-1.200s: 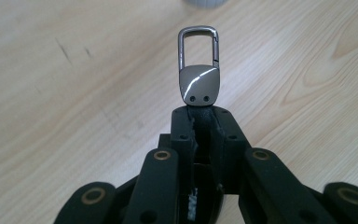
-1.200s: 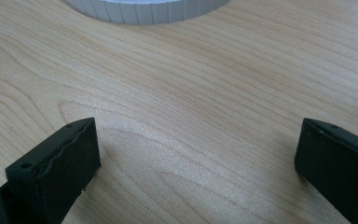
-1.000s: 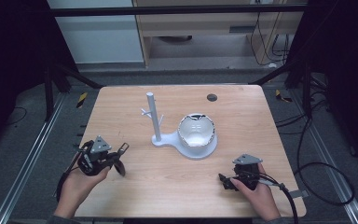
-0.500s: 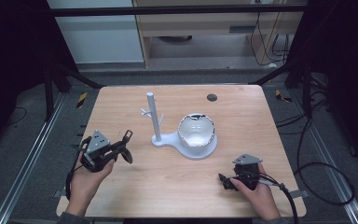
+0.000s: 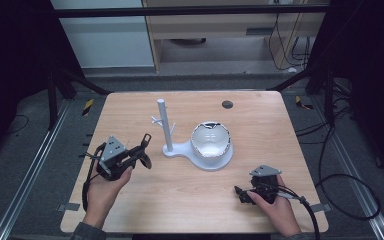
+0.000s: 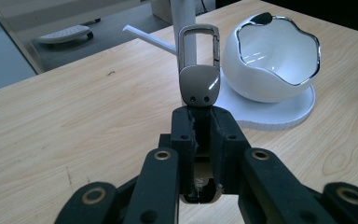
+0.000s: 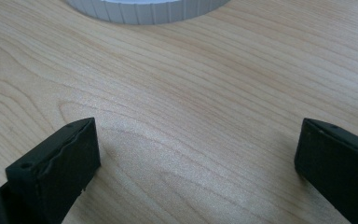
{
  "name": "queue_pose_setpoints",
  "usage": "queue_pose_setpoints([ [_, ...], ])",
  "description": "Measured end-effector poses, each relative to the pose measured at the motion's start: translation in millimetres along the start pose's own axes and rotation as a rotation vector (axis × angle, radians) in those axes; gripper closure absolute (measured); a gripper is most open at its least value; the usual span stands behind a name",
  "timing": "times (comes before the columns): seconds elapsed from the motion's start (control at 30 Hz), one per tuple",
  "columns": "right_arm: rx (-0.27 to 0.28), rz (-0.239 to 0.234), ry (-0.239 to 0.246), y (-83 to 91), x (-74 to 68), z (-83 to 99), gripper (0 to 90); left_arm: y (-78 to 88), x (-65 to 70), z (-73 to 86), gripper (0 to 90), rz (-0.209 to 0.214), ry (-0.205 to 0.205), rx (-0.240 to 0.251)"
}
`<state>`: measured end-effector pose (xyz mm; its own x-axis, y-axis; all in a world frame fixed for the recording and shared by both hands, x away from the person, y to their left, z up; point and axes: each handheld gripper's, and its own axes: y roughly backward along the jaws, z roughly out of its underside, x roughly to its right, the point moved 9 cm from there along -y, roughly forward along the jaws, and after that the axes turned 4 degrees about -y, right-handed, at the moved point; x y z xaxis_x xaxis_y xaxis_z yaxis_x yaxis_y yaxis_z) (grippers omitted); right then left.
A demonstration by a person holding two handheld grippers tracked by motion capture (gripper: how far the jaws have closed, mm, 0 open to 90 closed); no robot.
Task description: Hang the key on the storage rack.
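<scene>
Straight ahead of my left gripper [image 6: 200,126], clamped on an upright metal carabiner clip [image 6: 199,70], rises the stand's white post [image 5: 164,125]. My right gripper [image 5: 245,194], jaws wide and empty, rests farther away.

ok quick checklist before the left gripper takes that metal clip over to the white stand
1. Grip on the metal clip: ok, left gripper jaws shut on its lower end.
2. Clip orientation: ok, loop end points away from the jaws toward the post.
3. Stand post and its side pegs free: ok.
4. White bowl sitting on the stand's base, close to the path: not ok, keep clear.
5. Right gripper out of the way: ok, jaws open, low over the table.
6. Clip's gate state: cannot tell.
</scene>
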<state>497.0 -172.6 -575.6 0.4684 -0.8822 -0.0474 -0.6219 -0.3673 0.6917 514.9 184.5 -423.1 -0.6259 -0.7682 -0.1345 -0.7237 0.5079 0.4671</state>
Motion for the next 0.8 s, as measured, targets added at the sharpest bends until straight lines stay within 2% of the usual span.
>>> queue_pose_setpoints([
  [0.2, 0.000, 0.001, -0.001, 0.0, 0.0, 0.0, 0.4, -1.2, 3.3, -6.3, 80.2, 0.002, 0.001, 0.020],
  [0.4, 0.000, 0.000, 0.000, 0.0, 0.0, 0.0, 0.4, -0.3, 2.5, -10.8, 80.3, -0.003, 0.012, 0.035],
  [0.8, 0.000, 0.000, 0.000, 0.0, -0.1, 0.0, 0.4, 5.6, -0.3, -27.9, 80.3, -0.011, 0.006, 0.053],
])
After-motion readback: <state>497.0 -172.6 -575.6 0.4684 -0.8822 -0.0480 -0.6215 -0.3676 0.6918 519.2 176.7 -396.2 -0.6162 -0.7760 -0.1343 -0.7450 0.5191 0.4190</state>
